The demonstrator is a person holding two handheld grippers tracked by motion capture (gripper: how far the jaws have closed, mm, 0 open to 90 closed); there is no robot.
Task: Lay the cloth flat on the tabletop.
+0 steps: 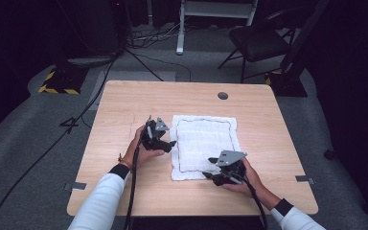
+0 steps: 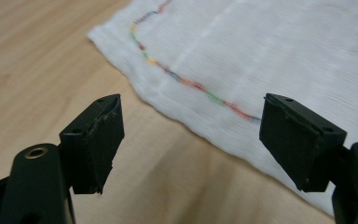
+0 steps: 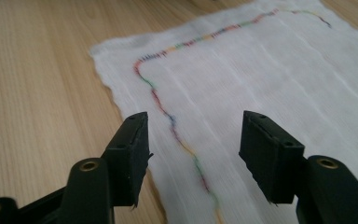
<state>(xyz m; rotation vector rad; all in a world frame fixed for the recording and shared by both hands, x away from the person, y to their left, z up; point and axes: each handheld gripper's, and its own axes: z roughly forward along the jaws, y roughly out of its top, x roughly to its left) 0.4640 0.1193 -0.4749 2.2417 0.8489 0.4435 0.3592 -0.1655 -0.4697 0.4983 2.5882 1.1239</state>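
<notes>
A white cloth [image 1: 203, 139] with a multicoloured stitched border lies flat on the wooden table [image 1: 124, 110]. My left gripper [image 1: 171, 143] sits at the cloth's left edge, pointing right at it. Its jaws are open in the left gripper view [image 2: 191, 135], low over bare wood and the cloth's edge [image 2: 270, 51], and hold nothing. My right gripper [image 1: 210, 168] hovers over the cloth's near edge, towards its right corner. In the right gripper view [image 3: 193, 154] it stands open above the stitched line of the cloth [image 3: 261, 79], with nothing between the pads.
A round cable hole [image 1: 223, 95] sits near the table's far edge. Grey tape tabs mark the left [image 1: 78, 185] and right [image 1: 304, 178] table edges. Beyond the table stand a black chair [image 1: 258, 40] and cables on the grey floor.
</notes>
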